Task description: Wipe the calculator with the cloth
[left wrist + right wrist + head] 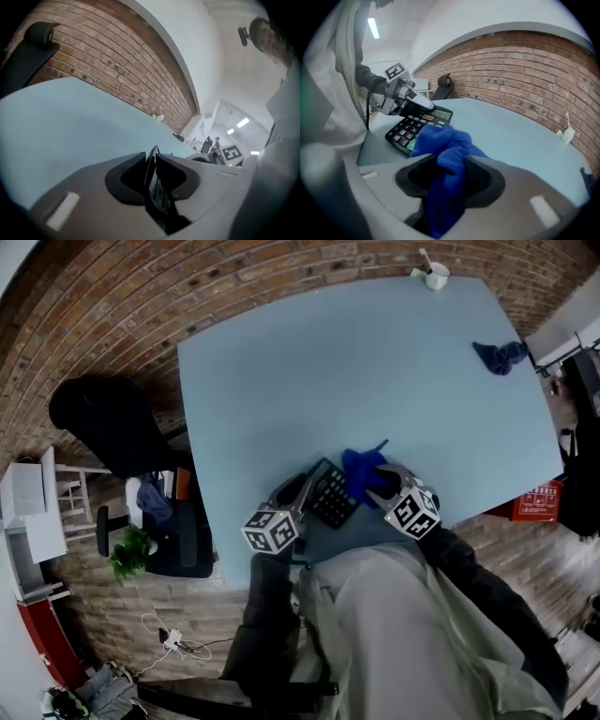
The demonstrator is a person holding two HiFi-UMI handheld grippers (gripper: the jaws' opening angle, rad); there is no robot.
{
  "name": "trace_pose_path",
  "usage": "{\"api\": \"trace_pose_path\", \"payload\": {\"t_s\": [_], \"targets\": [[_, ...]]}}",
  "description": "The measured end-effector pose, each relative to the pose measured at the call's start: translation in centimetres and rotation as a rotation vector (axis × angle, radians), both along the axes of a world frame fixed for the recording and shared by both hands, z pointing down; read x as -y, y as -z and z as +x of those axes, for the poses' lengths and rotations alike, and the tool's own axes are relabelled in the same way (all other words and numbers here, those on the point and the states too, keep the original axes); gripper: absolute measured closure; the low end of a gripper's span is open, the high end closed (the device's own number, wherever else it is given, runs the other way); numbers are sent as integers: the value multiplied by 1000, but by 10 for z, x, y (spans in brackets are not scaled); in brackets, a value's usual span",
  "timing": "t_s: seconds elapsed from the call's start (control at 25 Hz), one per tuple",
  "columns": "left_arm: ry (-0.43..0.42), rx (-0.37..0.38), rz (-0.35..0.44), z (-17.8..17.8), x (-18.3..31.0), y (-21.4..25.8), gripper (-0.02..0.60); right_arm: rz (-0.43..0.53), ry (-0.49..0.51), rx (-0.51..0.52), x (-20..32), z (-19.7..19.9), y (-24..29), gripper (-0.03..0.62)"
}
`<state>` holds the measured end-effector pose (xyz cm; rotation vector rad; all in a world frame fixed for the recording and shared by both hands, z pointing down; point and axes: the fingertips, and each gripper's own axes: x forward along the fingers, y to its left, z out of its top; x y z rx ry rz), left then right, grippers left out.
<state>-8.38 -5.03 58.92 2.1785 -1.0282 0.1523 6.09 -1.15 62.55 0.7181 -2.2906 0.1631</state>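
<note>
A black calculator (330,495) lies near the front edge of the light blue table (356,371). My left gripper (305,489) is shut on its left edge; in the left gripper view the calculator (153,180) stands edge-on between the pads. My right gripper (377,480) is shut on a bright blue cloth (364,471). In the right gripper view the cloth (447,150) bunches out of the jaws and drapes over the calculator (410,130) at its right end. The left gripper (412,103) shows there too, clamped on the calculator's far side by its display.
A second, darker blue cloth (500,356) lies at the table's far right. A white cup (436,276) stands at the back edge. A brick wall (525,70) runs behind the table. A black chair (112,427) and a plant (129,554) sit off the left side.
</note>
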Motion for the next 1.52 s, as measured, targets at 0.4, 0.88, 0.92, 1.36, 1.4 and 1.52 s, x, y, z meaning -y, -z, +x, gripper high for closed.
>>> {"api": "trace_pose_path", "payload": {"t_s": [0.4, 0.88, 0.92, 1.36, 1.4, 1.52], "targets": [[345, -315, -2, -46, -19, 44, 529, -46, -111, 368, 17, 7, 85, 534], [450, -337, 203, -26, -7, 162, 529, 41, 342, 244, -23, -106, 192, 536], [437, -329, 220, -23, -10, 169, 529, 47, 281, 261, -5, -94, 195, 536], [399, -256, 327, -11, -7, 202, 528, 59, 316, 280, -1, -106, 230, 536], [375, -252, 341, -9, -9, 206, 528, 84, 279, 301, 11, -102, 234, 536], [312, -227, 380, 5, -11, 216, 526, 161, 116, 324, 68, -79, 248, 536]]}}
